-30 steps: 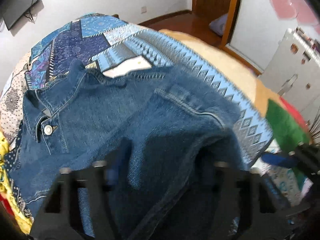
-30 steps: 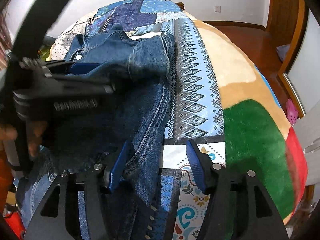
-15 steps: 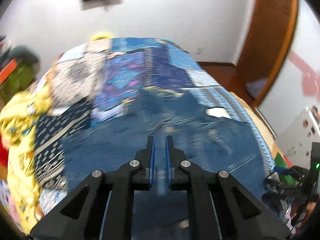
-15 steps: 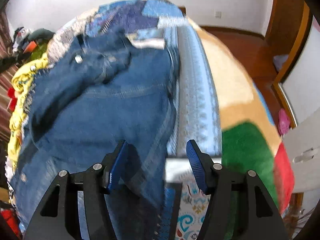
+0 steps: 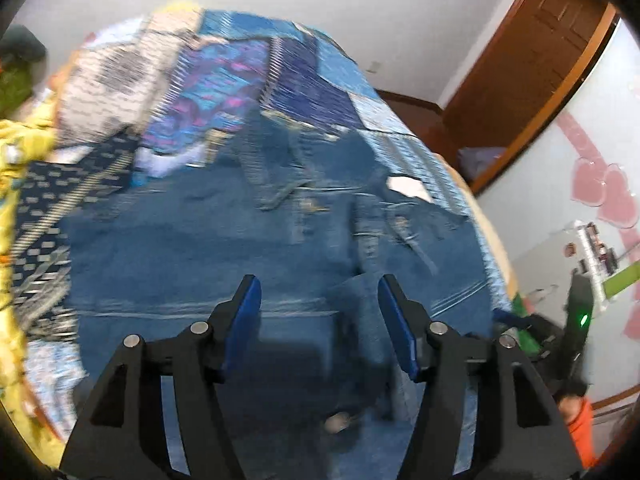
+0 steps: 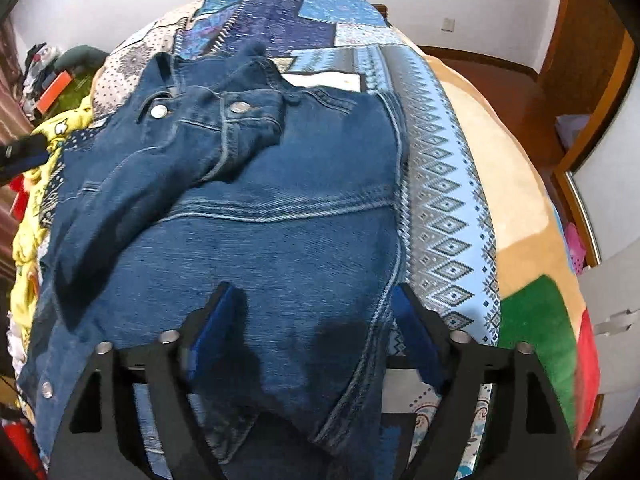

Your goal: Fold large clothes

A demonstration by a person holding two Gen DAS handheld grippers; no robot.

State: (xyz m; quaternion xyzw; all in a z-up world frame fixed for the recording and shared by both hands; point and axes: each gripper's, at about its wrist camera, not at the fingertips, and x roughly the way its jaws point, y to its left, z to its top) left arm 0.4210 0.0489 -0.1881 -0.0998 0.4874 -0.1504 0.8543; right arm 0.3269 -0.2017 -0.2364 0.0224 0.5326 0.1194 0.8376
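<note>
Currently the denim jacket (image 6: 280, 216) is lying spread on the bed (image 6: 444, 184), one sleeve already folded across the body, collar at the far end. Left gripper (image 5: 318, 316) is hovering above the cloth, jaws having just been opening, nothing between them. Right gripper (image 6: 312, 332) is likewise having just been opening, jaws wide astride the near hem, pads not pressing. Remaining folds are still pending, I judge.
</note>
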